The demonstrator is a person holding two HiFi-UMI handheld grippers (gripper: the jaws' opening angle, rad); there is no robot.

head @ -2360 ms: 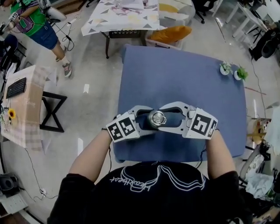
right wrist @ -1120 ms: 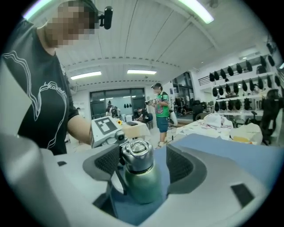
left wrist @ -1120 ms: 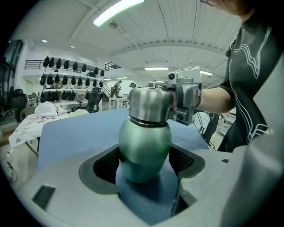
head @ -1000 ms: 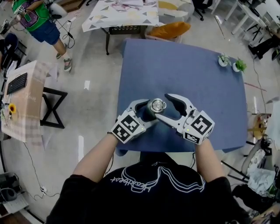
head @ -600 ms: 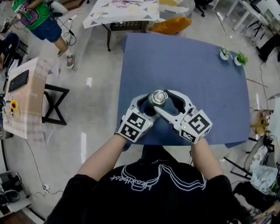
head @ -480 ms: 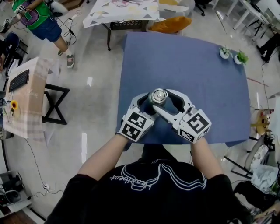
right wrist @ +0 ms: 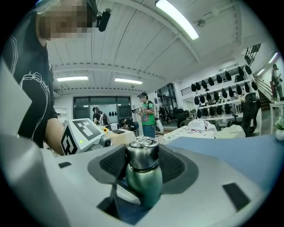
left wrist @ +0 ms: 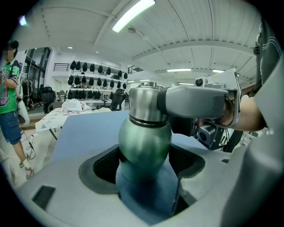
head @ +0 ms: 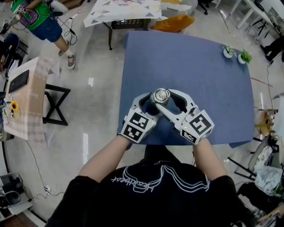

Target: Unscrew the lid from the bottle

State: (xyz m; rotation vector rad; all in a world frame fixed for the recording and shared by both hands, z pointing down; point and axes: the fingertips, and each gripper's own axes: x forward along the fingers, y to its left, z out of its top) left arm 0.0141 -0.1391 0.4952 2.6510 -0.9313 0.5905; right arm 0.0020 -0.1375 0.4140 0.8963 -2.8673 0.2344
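Observation:
A green metal bottle (left wrist: 144,139) with a steel lid (head: 160,95) stands near the front edge of the blue table (head: 191,66). My left gripper (head: 152,104) is shut on the bottle's green body, which fills the gap between its dark pads (left wrist: 101,165). My right gripper (head: 163,98) comes in from the right at lid height. Its jaws are closing, and the lid (right wrist: 143,155) sits between its pads (right wrist: 116,164), which meet it on both sides. In the left gripper view a right finger (left wrist: 195,102) lies against the lid (left wrist: 146,104).
Two small potted plants (head: 235,54) stand at the table's far right corner. A patterned table (head: 128,13) and an orange cushion (head: 174,23) lie beyond the far edge. A person in a green top (head: 37,20) stands far left, near a side table (head: 26,97).
The right gripper has swung in from the bottle's right and closed round the lid. Both grippers and the bottle have shifted a little further from me.

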